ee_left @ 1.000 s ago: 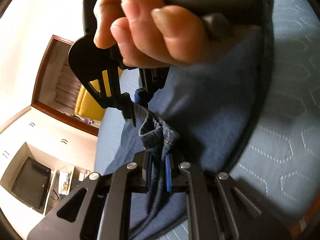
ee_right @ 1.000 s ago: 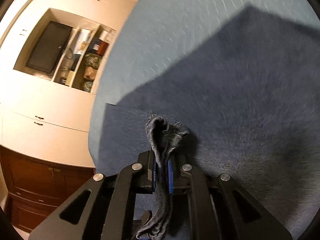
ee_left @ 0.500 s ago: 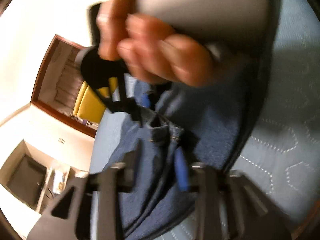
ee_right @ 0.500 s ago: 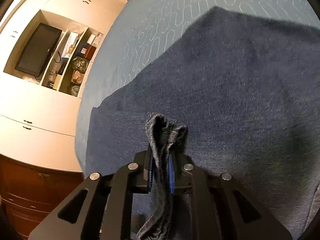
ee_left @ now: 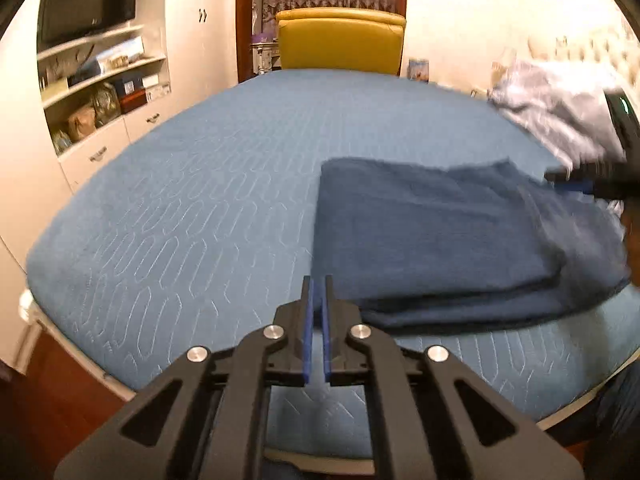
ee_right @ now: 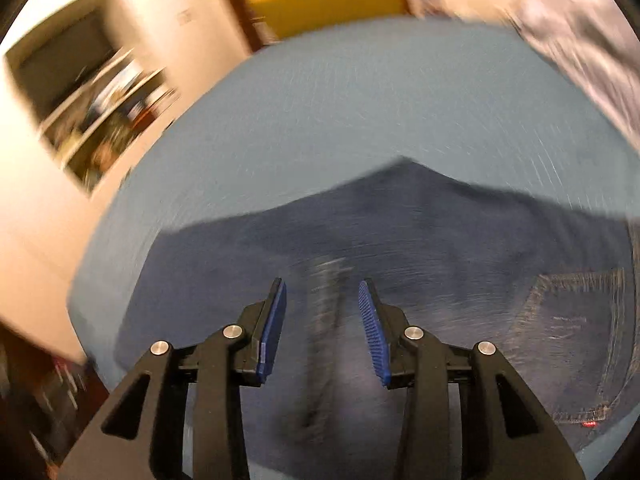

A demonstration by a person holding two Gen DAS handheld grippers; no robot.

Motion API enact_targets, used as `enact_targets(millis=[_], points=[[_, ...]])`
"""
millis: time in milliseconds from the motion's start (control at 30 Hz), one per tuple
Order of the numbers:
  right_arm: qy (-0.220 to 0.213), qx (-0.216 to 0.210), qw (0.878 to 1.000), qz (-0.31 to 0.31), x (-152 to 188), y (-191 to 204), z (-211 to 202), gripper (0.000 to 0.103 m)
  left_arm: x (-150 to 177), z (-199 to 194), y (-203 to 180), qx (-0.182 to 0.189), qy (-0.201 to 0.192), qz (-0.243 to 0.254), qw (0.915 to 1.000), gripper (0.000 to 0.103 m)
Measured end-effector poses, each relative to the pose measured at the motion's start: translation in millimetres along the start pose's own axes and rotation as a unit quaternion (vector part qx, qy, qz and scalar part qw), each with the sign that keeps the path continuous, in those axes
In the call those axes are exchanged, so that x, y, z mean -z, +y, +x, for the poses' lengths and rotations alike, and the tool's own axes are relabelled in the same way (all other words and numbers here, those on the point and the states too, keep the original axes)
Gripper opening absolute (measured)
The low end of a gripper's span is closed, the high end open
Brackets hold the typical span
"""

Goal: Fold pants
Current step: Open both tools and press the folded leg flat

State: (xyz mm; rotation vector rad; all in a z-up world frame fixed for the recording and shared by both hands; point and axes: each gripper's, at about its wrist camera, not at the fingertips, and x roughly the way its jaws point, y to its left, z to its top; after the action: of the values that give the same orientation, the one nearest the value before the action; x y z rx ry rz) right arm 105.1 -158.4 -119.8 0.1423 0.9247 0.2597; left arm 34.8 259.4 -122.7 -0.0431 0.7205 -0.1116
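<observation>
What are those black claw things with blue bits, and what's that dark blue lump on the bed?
Those are two grabbers a person holds, one in each hand, each with a small camera looking along its fingers. The left camera's picture shows the left gripper nearly closed and holding nothing. The right camera's picture is blurry; the right gripper is open just above the cloth. The lump is a pair of jeans, folded into a neat stack on the blue bed cover. A yellow chair stands behind the bed.
</observation>
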Motion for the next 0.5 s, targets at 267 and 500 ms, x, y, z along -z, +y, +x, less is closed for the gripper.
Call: enact_targets(millis=[267, 500], points=[[0.036, 0.103, 0.992, -0.061, 42.9, 29.1, 60.3, 0.043, -5.1, 60.0, 5.7, 0.060, 0.058, 0.034, 0.9959, 0.003], [0.029, 0.092, 0.995, -0.032, 46.2, 6.4, 69.0, 0.062, -68.0, 52.8, -10.9, 0.059, 0.029, 0.086, 0.9941, 0.044]])
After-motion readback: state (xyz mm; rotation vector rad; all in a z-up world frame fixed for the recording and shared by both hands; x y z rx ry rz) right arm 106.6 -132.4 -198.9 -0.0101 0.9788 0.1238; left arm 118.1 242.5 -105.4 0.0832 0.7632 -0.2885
